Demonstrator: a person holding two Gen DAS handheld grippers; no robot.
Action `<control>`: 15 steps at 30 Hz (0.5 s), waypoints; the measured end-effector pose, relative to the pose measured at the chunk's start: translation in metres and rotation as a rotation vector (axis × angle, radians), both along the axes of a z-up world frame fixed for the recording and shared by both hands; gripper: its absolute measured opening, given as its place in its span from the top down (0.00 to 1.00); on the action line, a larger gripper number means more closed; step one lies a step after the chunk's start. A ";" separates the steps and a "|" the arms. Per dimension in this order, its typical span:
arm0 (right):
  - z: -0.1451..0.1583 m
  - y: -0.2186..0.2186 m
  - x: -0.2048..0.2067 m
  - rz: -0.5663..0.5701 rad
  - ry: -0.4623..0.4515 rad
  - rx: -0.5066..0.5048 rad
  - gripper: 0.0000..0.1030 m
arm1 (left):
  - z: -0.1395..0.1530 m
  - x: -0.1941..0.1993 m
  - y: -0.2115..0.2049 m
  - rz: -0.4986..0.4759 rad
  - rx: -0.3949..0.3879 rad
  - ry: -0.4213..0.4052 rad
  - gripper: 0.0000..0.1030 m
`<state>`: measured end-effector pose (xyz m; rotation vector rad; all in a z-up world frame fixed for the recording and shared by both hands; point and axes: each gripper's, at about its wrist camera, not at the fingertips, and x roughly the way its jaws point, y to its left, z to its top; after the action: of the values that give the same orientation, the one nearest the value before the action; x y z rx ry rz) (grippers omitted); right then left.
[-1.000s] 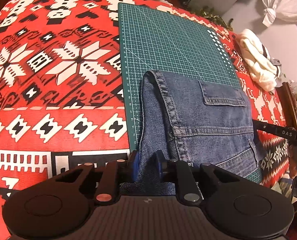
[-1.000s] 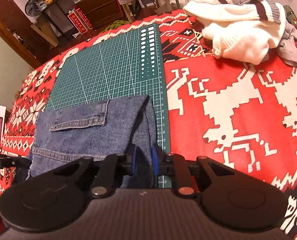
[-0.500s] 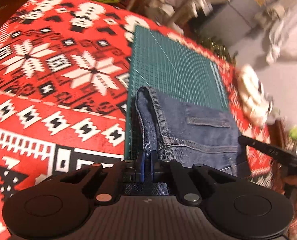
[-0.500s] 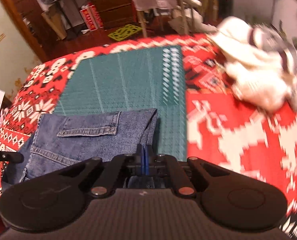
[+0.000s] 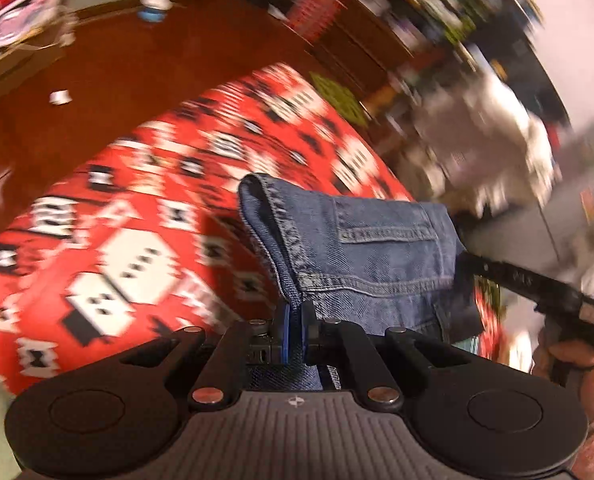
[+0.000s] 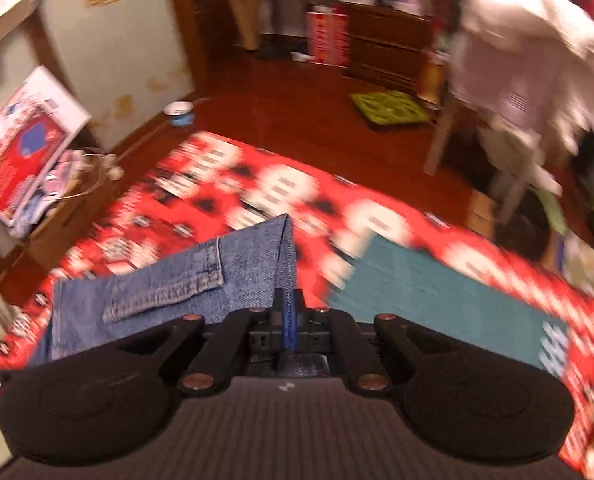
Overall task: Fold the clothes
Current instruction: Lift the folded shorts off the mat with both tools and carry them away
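room [image 6: 281, 92]: dark wood floor, cabinets and clutter at the far side, white cloth draped over a chair frame [image 6: 529, 60]. heavy motion blur in both views.
bench [image 5: 109, 240]: red/white/black patterned cover; green cutting mat [image 6: 437, 300] on it, seen in my right view only.
jeans [image 5: 377, 256]: folded denim, back pocket up, lifted clear of the bench and slung between my two tools. can't tell if any trailing part touches the cover.
step: my read is mid-carry, folded piece picked up off the mat, likely moving to a set-down spot or to the next fold.
next move: keep both ends level and taut so the fold doesn't open, lower flat, then release both sides together.
left tool [image 5: 295, 332]: pads pressed onto the jeans' left edge at the seam.
right tool [image 6: 288, 322]: pads pinched tight on the right edge fold.
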<state>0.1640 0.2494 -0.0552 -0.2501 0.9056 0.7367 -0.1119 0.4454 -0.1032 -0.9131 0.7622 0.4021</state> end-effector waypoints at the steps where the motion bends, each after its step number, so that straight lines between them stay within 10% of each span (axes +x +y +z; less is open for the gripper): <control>1: -0.001 0.018 0.005 0.015 0.012 0.007 0.99 | -0.001 -0.005 0.005 0.037 -0.005 -0.005 0.95; 15: -0.037 0.192 0.036 0.159 0.035 -0.017 0.99 | -0.015 -0.011 0.051 0.227 -0.054 -0.048 0.95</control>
<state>0.1996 0.4413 -0.0919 -0.3274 0.9330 0.8826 -0.1231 0.4965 -0.1185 -1.0607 0.6294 0.5584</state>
